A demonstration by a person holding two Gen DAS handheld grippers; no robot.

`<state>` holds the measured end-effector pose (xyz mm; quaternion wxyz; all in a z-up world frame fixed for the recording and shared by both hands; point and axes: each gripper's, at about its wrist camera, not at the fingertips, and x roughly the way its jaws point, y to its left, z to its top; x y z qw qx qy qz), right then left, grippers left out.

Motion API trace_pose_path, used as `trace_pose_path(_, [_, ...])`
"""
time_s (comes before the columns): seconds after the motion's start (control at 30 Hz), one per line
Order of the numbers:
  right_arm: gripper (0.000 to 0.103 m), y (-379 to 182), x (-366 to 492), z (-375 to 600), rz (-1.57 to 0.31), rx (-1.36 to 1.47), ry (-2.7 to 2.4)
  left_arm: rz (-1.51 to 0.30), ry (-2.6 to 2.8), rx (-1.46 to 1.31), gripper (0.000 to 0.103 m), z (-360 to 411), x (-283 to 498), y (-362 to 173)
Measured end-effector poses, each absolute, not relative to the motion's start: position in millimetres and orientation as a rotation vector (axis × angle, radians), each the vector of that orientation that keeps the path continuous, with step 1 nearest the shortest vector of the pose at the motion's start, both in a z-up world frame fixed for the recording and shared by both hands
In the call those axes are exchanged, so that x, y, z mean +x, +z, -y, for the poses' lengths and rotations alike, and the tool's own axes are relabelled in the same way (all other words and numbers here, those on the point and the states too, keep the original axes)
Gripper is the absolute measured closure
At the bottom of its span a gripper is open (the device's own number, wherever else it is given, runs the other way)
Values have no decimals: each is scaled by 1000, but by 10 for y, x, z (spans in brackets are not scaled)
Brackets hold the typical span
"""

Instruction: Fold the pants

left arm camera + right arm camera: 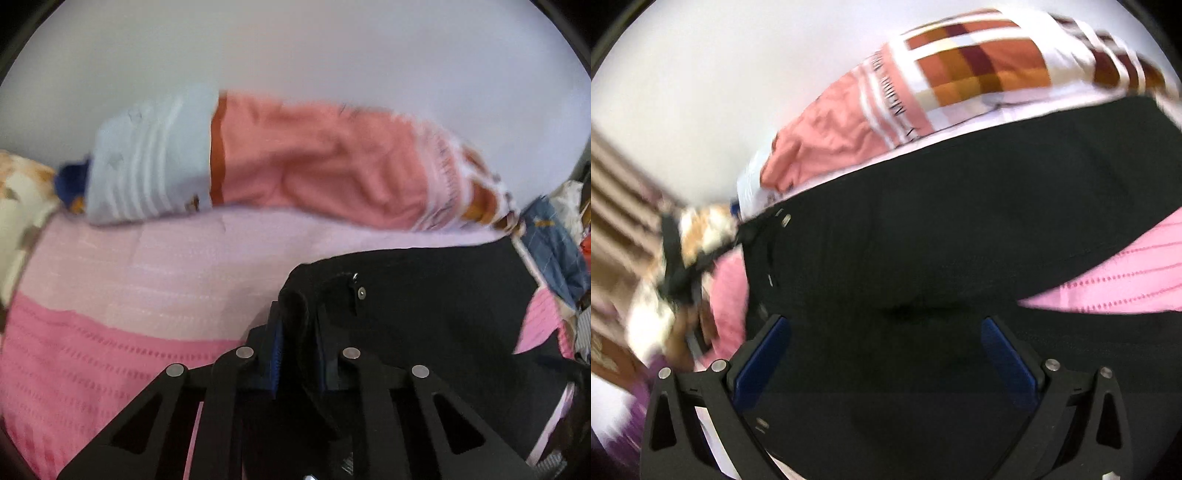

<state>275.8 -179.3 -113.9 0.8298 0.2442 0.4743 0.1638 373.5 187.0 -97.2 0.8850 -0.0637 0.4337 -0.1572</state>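
The black pants [436, 295] lie on a pink knitted blanket [92, 350]. My left gripper [299, 332] is shut on a bunched corner of the pants near the waistband with its metal button [362, 293]. In the right wrist view the pants [942, 229] spread across the middle, with the waistband snaps at the left. My right gripper [886, 350] is open, its blue pads [764, 358] wide apart just above the black cloth, holding nothing. Both views are blurred by motion.
A salmon pillow [325, 162] with a light blue striped cloth [147, 155] lies along the white wall behind the pants. A checked orange and brown cover [979, 70] lies at the far right. Blue denim clothes [554, 243] are piled at the right. The pink blanket also shows in the right wrist view [1126, 280].
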Motion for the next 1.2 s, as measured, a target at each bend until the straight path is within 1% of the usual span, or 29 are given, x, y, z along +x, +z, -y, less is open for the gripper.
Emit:
trace_pose_path(0.17, [0, -1122, 3312, 2055, -1038, 806, 453, -787, -366, -157, 88, -1780, 2922, -555])
trace_pose_path(0.2, [0, -1150, 3430, 2093, -1050, 867, 465, -785, -370, -155, 88, -1771, 2808, -534])
trace_pose_path(0.37, [0, -1302, 3843, 2145, -1119, 974, 466, -801, -365, -233, 88, -1740, 2260, -597])
trace_pose_path(0.4, [3, -1359, 3898, 2164, -1145, 989, 448, -805, -362, -256, 88, -1758, 2192, -611])
trace_pose_path(0.43, [11, -1404, 3937, 2199, -1158, 1006, 422, -818, -370, -305, 88, -1781, 2128, -648])
trace_pose_path(0.47, [16, -1441, 3958, 2217, -1162, 1022, 423, -832, -374, -334, 88, -1779, 2099, -686])
trace_pose_path(0.5, [34, -1470, 3984, 2224, -1168, 1029, 434, -841, -366, -352, 88, -1780, 2061, -718])
trace_pose_path(0.53, [64, -1482, 3974, 2247, -1174, 1028, 414, -843, -358, -358, 88, -1779, 2034, -737])
trace_pose_path(0.57, [79, -1482, 3943, 2279, -1175, 1025, 386, -847, -355, -368, 88, -1776, 2018, -756])
trace_pose_path(0.6, [91, -1467, 3890, 2308, -1164, 1022, 374, -851, -352, -384, 88, -1781, 2013, -769])
trace_pose_path(0.63, [92, -1447, 3840, 2329, -1149, 1018, 373, -854, -347, -395, 88, -1789, 2011, -773])
trace_pose_path(0.73, [93, -1355, 3556, 2310, -1094, 920, 361, -859, -341, -396, 88, -1803, 1983, -764])
trace_pose_path(0.9, [93, -1281, 2791, 2302, -1042, 850, 386, -890, -305, -365, 88, -1894, 1802, -750])
trace_pose_path(1.07, [93, -1455, 2028, 2240, -1084, 877, 383, -949, -264, -376, 88, -2011, 1506, -867])
trace_pose_path(1.2, [93, -1640, 1584, 2192, -1109, 885, 343, -998, -239, -380, 88, -2039, 1257, -1019])
